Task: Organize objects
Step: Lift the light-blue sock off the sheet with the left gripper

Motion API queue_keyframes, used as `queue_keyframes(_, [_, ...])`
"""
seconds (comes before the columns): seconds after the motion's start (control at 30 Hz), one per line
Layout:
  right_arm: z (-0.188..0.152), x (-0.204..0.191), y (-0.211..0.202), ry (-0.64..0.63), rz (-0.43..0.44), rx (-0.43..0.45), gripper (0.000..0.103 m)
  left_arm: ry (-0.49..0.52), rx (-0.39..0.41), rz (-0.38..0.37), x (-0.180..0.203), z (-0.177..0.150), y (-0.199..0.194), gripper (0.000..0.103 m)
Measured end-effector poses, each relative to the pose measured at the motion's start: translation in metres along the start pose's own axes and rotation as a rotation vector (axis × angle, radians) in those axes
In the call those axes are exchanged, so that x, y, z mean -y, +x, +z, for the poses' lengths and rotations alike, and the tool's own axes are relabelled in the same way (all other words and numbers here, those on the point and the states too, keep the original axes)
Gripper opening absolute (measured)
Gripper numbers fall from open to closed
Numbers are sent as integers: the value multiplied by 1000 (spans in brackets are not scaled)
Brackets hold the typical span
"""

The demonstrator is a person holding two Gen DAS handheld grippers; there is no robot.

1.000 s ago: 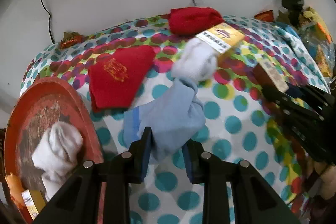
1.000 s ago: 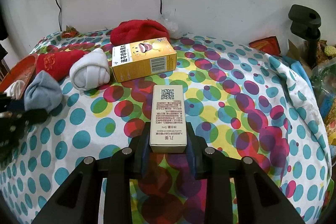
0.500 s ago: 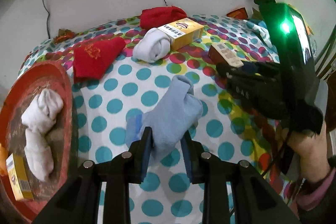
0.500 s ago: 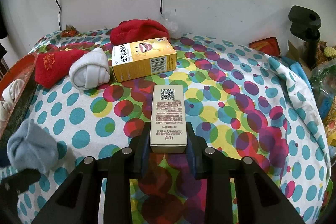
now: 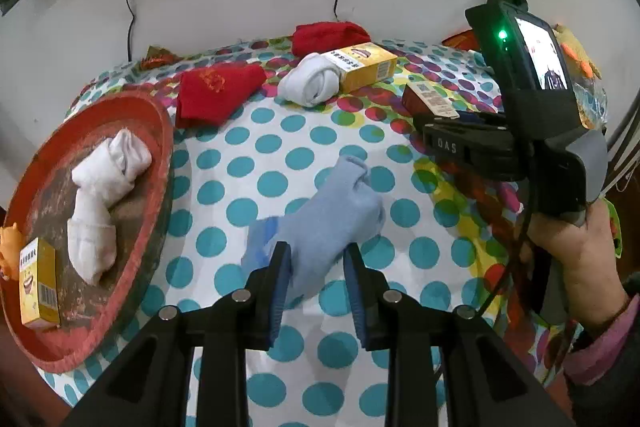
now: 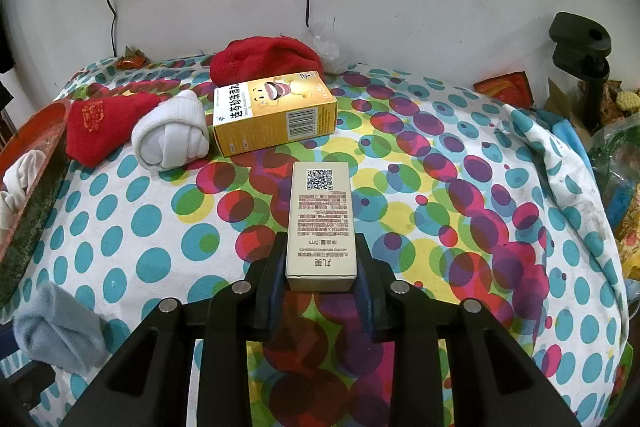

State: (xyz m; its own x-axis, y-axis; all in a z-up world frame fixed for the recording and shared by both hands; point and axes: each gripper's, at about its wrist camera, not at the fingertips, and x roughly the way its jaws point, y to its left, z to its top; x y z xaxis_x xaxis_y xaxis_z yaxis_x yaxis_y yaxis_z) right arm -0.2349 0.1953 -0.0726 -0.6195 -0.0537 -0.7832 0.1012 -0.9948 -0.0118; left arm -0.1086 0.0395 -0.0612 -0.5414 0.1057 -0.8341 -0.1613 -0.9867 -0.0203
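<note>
the blue sock (image 5: 336, 211), rolled into a soft bundle, sat pinched between the pads of the left gripper (image 5: 316, 267) in the left wrist view, its bulk reaching toward 12 o'clock from the jaws and a loose cuff spilling out at 9 o'clock. the jaws were nearly closed, squeezing the fabric. the red tray (image 5: 160, 131) lay at 9 o'clock, already holding a rolled white sock (image 5: 104, 187) and a small yellow box (image 5: 38, 279); it looked the likely place for this one. to do the step well, the person should probably carry the bundle high enough to clear the tray's raised rim and free it over bare tray floor, beside the white sock and not on it. the sock was pale blue, matte and limp, likely to sag and unroll if gripped loosely. at 3 o'clock the right hand (image 5: 576, 259) held the other tool.

in the right wrist view, the right gripper (image 6: 320, 275) was clamped on the near end of a slim cream box (image 6: 320, 215) printed with a square code, which pointed to 12 o'clock over the dotted tablecloth (image 6: 460, 207). beyond it lay a larger yellow carton (image 6: 276, 115), a white sock ball (image 6: 172, 135) at 11 o'clock and a red sock (image 6: 104, 123) beside that. the blue sock (image 6: 56, 331) showed at 8 o'clock, near the tray edge.
</note>
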Motion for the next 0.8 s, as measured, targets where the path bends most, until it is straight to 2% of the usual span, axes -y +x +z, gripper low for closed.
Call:
queue_keyframes(0.17, [0,0,0,-1,-2,0,29,-7,10,8,-3,0,-6,28])
queue_keyframes(0.47, [1,1,0,5,-4,-1,32,11,-21,-52,-2,0,3,28])
queue_keyframes(0.53, [1,3,0,13,3,-2,33,13,-31,-61,-2,3,6,31])
queue_keyframes(0.6, [0,5,0,12,2,-2,33,2,-53,-73,-4,6,12,41])
queue_keyframes(0.67, [0,7,1,11,2,-2,34,-4,-64,-84,-5,9,16,41])
queue_keyframes(0.8, [0,6,1,14,5,-2,37,28,-63,-50,2,17,25,43])
